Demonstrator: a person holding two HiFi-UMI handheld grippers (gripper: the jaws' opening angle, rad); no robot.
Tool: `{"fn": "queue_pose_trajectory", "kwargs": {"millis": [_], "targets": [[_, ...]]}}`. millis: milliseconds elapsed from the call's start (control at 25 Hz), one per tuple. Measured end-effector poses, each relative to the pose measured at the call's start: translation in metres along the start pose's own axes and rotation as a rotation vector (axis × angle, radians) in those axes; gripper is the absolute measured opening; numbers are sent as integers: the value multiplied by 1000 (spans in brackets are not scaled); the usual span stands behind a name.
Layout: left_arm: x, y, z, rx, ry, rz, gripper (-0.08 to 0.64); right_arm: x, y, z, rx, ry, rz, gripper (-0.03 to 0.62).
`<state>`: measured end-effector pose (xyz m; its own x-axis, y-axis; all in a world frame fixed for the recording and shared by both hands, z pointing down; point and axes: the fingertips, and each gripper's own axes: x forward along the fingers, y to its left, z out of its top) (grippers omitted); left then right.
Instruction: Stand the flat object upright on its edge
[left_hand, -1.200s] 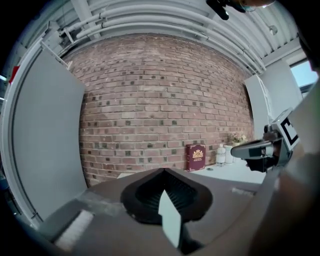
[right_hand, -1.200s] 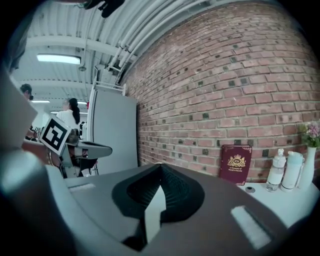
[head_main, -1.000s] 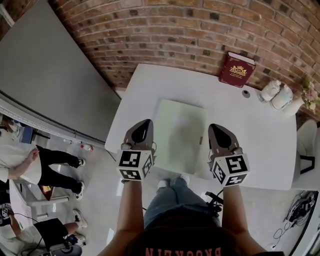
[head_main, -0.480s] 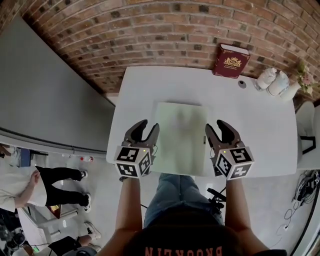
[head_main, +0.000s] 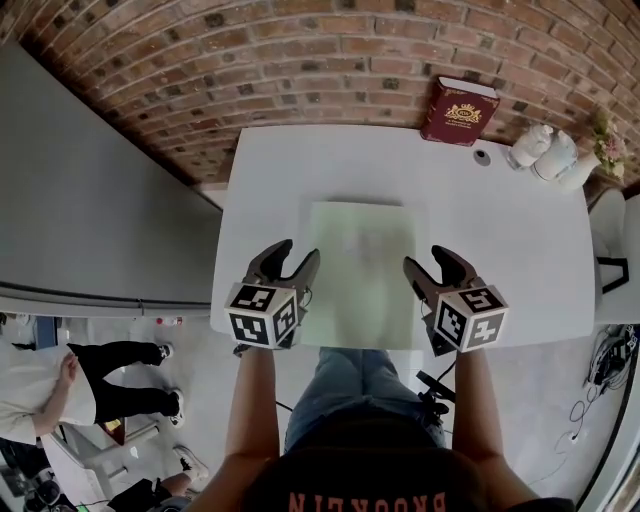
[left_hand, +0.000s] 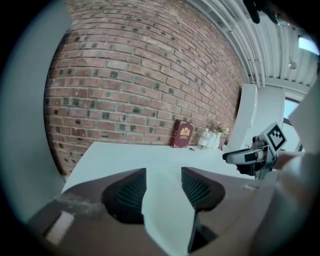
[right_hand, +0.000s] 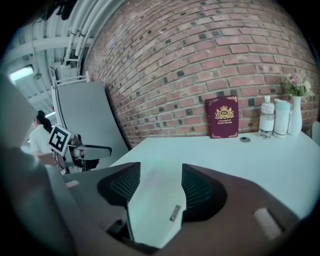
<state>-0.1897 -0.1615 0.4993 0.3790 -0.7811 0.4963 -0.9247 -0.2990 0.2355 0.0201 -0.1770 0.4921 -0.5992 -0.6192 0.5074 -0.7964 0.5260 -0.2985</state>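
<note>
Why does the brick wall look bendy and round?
Head view: the wide lens bows the brick wall and the table. Left gripper view: the same bulge, with dark rounded corners. Right gripper view: curved too; the red book stays sharp.

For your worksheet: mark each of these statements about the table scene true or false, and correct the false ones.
1. The pale green flat object stands upright on its edge. False: the flat object lies flat on the white table.
2. A red book stands at the table's far edge, by the brick wall. True: see the red book and the brick wall.
3. Both grippers are shut tight. False: the left gripper and right gripper are open, their jaws having just been opening. An edge of the flat object lies between each pair, unpressed.
4. A vase with flowers stands near the table's far right corner. True: the vase is there.
</note>
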Motion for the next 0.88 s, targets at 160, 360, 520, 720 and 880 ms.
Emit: {"fn": "queue_pose_trajectory", "kwargs": {"millis": [160,360,520,720,880], "targets": [[8,3,-20,-24,63,-19,225,9,0,-20,20,66,10,262],[14,4,-48,-51,144,-41,225,16,-4,-47,47,138,3,262],[18,5,-72,-98,206,-55,225,20,-9,-71,75,198,-11,262],[20,8,-99,-182,277,-63,227,22,-13,-98,115,265,-14,264],[23,9,-118,-255,320,-86,225,27,-13,-117,210,308,21,264]]}}
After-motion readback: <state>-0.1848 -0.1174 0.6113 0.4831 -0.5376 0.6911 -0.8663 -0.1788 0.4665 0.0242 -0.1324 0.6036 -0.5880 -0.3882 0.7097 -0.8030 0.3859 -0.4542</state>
